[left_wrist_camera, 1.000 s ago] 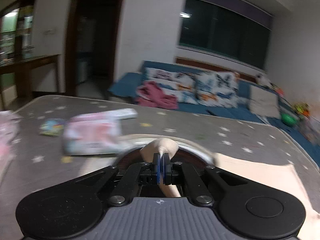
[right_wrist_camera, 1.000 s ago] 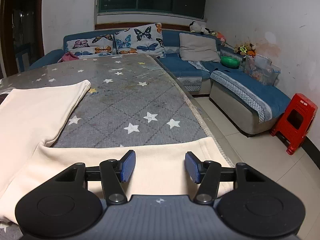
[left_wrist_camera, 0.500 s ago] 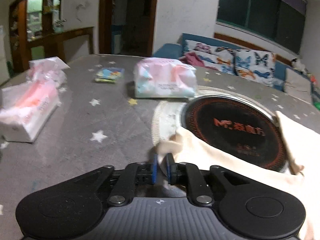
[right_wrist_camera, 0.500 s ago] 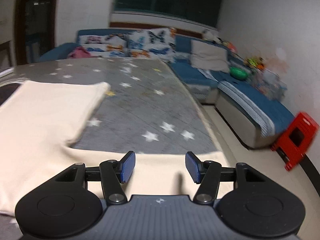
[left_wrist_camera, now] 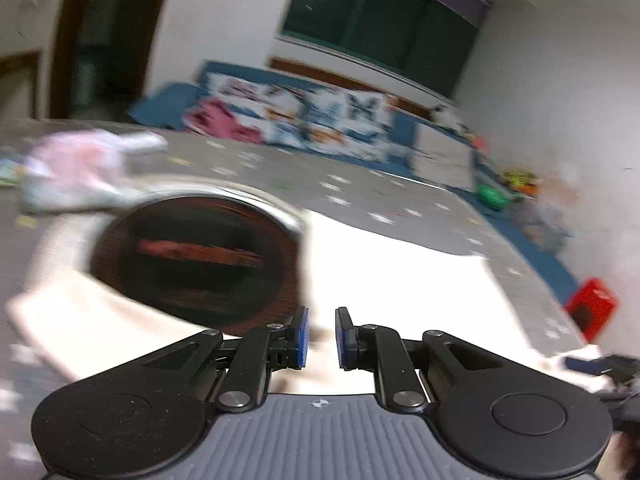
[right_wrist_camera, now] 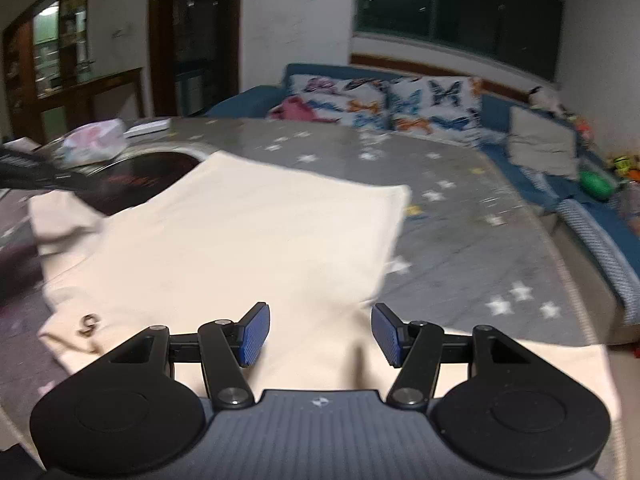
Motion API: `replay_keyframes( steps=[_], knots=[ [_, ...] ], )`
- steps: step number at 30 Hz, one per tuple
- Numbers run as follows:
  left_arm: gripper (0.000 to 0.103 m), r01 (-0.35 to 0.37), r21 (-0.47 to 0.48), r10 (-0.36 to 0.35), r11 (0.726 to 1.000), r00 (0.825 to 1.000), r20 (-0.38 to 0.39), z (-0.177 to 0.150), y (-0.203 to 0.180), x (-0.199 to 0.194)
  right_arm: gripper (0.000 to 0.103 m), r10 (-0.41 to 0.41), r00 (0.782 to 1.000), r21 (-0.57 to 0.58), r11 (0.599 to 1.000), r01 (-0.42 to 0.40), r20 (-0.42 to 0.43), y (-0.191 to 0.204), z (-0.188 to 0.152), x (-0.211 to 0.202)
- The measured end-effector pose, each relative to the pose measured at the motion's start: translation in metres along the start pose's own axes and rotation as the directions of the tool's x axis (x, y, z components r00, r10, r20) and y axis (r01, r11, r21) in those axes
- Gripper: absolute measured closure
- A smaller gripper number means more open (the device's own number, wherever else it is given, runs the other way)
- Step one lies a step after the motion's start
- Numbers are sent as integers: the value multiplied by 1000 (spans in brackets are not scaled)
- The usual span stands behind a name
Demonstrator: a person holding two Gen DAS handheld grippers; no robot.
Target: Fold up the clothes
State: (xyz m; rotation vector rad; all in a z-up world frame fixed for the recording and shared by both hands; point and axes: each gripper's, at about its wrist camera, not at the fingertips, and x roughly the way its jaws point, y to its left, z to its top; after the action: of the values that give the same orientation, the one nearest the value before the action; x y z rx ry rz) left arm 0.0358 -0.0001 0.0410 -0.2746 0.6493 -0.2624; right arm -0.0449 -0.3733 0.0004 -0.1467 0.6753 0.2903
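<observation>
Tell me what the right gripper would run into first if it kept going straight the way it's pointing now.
Most likely the cream garment spread on the table: the right gripper tilts down over it with open, empty jaws, and the cloth fills the view just ahead. Depth is hard to judge through the fisheye.

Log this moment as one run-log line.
step: fold clothes | left gripper: open, holding nothing | right gripper: open, holding nothing, above cream garment | garment: spread on star-print table, partly covering round black cooktop

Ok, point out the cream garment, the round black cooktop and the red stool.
cream garment (right_wrist_camera: 248,240): right wrist view, middle of folded panel.
round black cooktop (left_wrist_camera: 192,252): left wrist view, glass centre.
red stool (left_wrist_camera: 592,312): left wrist view, its side.
</observation>
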Motion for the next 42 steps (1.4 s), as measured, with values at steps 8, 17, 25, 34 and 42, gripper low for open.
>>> replay_keyframes(
  steps=[8, 17, 25, 34, 42],
  knots=[
    [88, -30, -10, 29, 1000, 996, -87, -6, -3, 46, 46, 63, 997, -7, 998, -64, -33, 15, -18, 2],
    [90, -68, 4, 68, 998, 996, -65, -12, 6, 36, 47, 60, 997, 9, 998, -59, -42, 6, -35, -19],
    [90, -22, 138, 29, 990, 998, -48, -21, -29, 14, 55, 58, 997, 21, 998, -57, -52, -2, -41, -28],
    [89, 143, 273, -116, 951, 987, -113, -45, -87, 10, 55, 4, 999, 33, 999, -3, -36, -9, -49, -23],
    [88, 215, 332, -171, 918, 972, -159, -58, -111, 15, 55, -2, 1000, 119, 993, 1, 8, -29, -45, -37]
  ],
)
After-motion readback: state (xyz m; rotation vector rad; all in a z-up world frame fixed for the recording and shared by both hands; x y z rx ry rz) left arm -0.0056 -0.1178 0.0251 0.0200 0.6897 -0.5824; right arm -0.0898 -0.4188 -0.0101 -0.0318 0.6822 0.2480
